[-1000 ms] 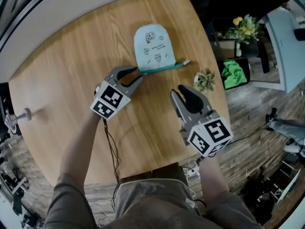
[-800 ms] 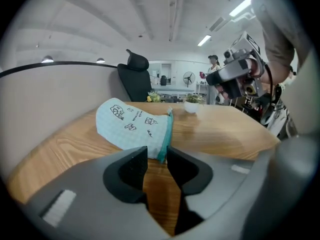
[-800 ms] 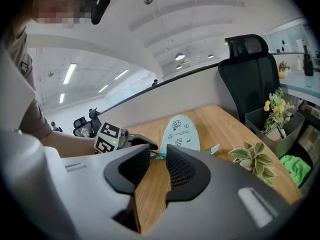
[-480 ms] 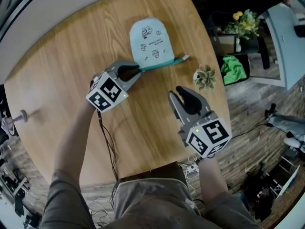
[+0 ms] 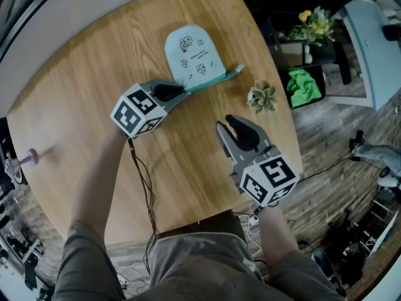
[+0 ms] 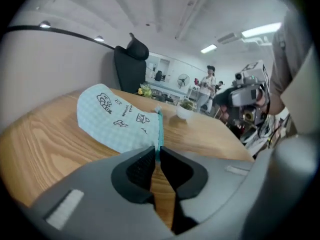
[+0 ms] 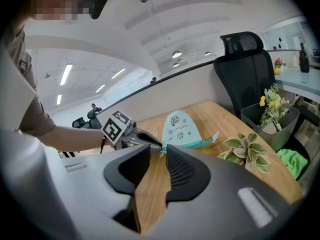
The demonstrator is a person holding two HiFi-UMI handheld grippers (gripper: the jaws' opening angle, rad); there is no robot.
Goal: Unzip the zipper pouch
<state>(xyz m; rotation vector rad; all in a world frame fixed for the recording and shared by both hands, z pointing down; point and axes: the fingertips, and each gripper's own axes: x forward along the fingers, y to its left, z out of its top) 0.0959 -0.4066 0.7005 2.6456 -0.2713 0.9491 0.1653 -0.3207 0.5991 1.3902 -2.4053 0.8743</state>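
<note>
- Zipper pouch (image 5: 191, 54), head view: lies flat on the bench (image 5: 88, 86), left of the potted plant (image 5: 262, 97), near it but not touching. Its teal zipper edge (image 5: 210, 81) runs toward the plant.
- Left claw (image 5: 178, 91) is at the pouch corner farthest from the plant. Right claw (image 5: 227, 125) is on the person's side of the plant, over bare bench and apart from the pouch.
- Left gripper view: left claw (image 6: 156, 154) is closing, pads almost together, pinching the teal zipper edge (image 6: 159, 129) at the near corner. The pouch body stretches away toward the plant (image 6: 186, 105).
- Right gripper view: right claw (image 7: 157, 149) is spread, with only bench between the jaws. It is aimed at the zip pull (image 7: 162, 154), which sits at the pouch end away from the plant (image 7: 247, 151), just beside the left claw's tip.
- Risk: the left pinch looks thin, edge only. It could slip once the pull is tugged, and the pouch would slide toward the plant instead of unzipping.
- Risk: the pull is small and close to the left claw. The right claw may bump that claw or grab fabric instead.
- Risk: a long pull stroke could knock the plant.
</note>
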